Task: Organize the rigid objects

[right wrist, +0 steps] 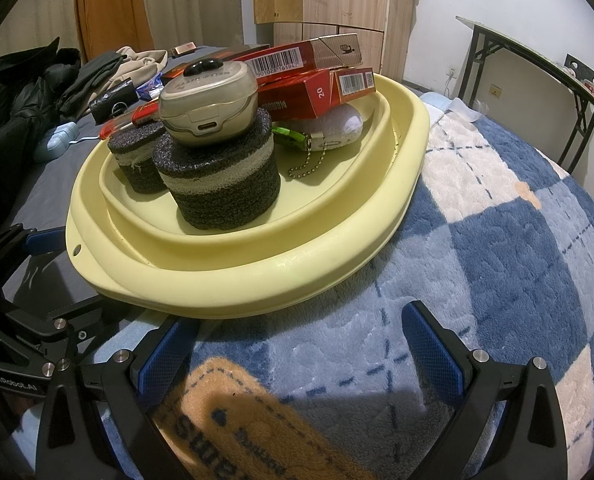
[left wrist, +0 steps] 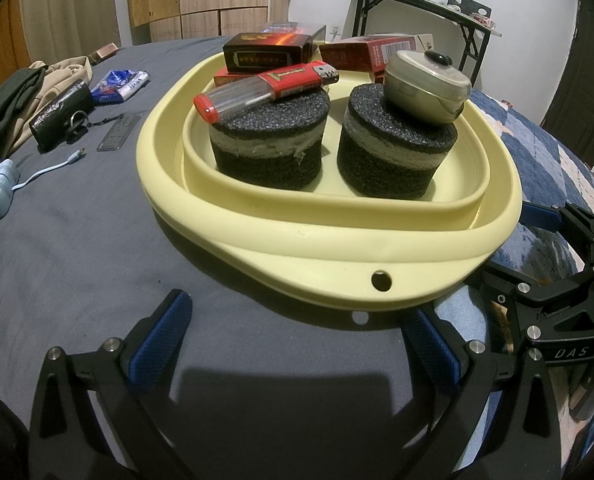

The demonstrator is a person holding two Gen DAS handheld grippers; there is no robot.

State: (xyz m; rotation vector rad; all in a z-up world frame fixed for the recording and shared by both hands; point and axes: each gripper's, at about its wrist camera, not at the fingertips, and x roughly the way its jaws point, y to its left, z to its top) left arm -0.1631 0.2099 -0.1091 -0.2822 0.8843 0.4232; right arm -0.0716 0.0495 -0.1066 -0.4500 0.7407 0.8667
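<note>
Rigid objects sit gathered in the yellow basin just ahead of my left claw, on the bed. Left to right: a lighter rests on one foam cylinder, an earbud case on the other, raised for easy pinching. Red boxes are stacked behind. My left claw and right claw are both released, empty.

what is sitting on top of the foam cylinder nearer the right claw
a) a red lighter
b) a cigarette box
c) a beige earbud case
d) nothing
c: the beige earbud case rests on top of the foam cylinder in the yellow basin; the red lighter lies on the other cylinder.
</note>
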